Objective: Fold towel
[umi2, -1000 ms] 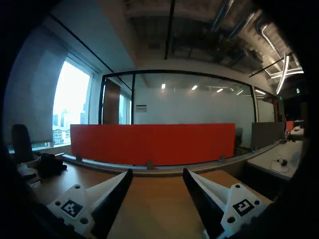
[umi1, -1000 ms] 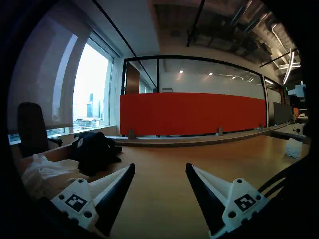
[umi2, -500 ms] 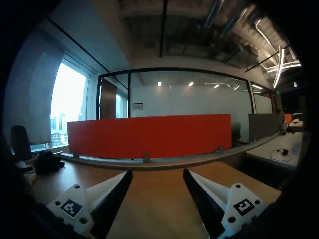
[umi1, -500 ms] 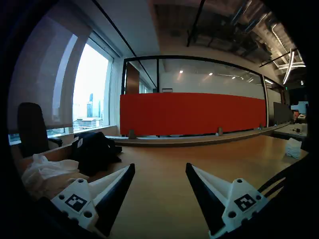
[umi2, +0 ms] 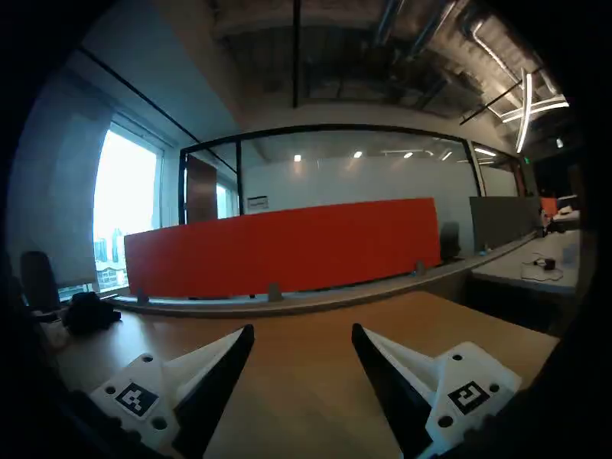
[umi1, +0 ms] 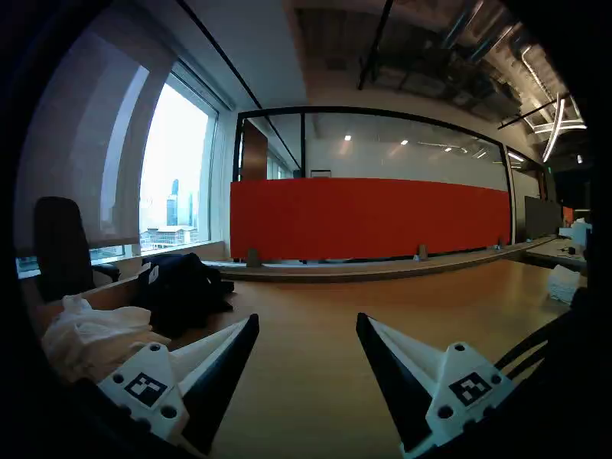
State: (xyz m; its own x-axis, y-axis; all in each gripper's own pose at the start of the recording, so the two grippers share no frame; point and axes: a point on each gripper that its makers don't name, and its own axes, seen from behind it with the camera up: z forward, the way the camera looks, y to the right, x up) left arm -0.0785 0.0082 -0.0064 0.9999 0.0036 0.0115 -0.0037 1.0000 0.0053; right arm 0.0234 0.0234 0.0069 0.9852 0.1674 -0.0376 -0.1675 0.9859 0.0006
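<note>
A crumpled white cloth (umi1: 96, 333) lies heaped on the wooden desk (umi1: 321, 306) at the left of the left gripper view. A small folded white towel (umi1: 562, 283) sits at the desk's far right edge in that view. My left gripper (umi1: 306, 317) hovers low over the bare desk, open, with nothing between its fingers. In the right gripper view my right gripper (umi2: 302, 327) is also open and holds nothing, above bare wood (umi2: 306, 344). Neither gripper touches any cloth.
A black bag (umi1: 180, 291) rests behind the white cloth, also seen far left (umi2: 86, 314). An orange partition (umi1: 367, 218) closes off the desk's far side. A dark office chair (umi1: 61, 245) stands by the window. Another desk (umi2: 528, 268) lies to the right.
The right gripper view has rolled and shifted, so the partition now slants and more desk shows. The left gripper has stayed still. Both stay open.
</note>
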